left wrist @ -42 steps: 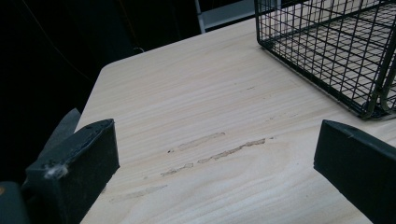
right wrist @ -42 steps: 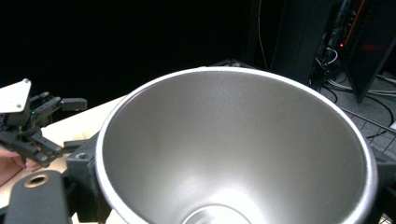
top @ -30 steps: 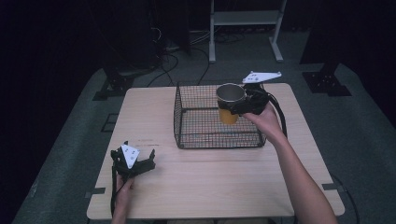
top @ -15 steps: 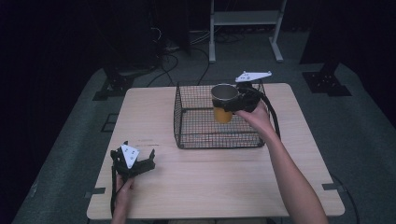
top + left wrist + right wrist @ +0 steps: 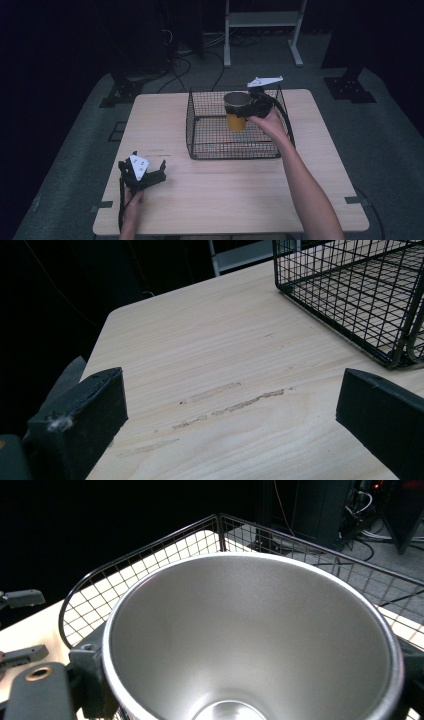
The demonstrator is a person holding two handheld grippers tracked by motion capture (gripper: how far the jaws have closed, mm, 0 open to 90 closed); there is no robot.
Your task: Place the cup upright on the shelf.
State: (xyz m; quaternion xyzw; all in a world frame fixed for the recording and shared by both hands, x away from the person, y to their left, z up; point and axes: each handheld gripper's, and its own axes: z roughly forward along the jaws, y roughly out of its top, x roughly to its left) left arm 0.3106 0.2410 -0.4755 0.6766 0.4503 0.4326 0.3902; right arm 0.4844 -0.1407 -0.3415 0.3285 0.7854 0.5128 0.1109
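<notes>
Nearest to us, the left tongs (image 5: 150,176) rest low on the wooden surface (image 5: 215,200) at its near left corner, jaws spread wide with nothing between them; we read this as a parked hand, kept clear of the work. In the left gripper view bare wood lies between the two black pads (image 5: 85,415), and the basket's corner stands well apart. Farther off, the right tongs (image 5: 248,106) clasp the upper wall of a cup (image 5: 236,111), yellow outside and steel within, and hold it upright above the floor of the black wire basket (image 5: 200,147). We judge that the upright hold suits setting the cup down inside; it is not yet resting there.
</notes>
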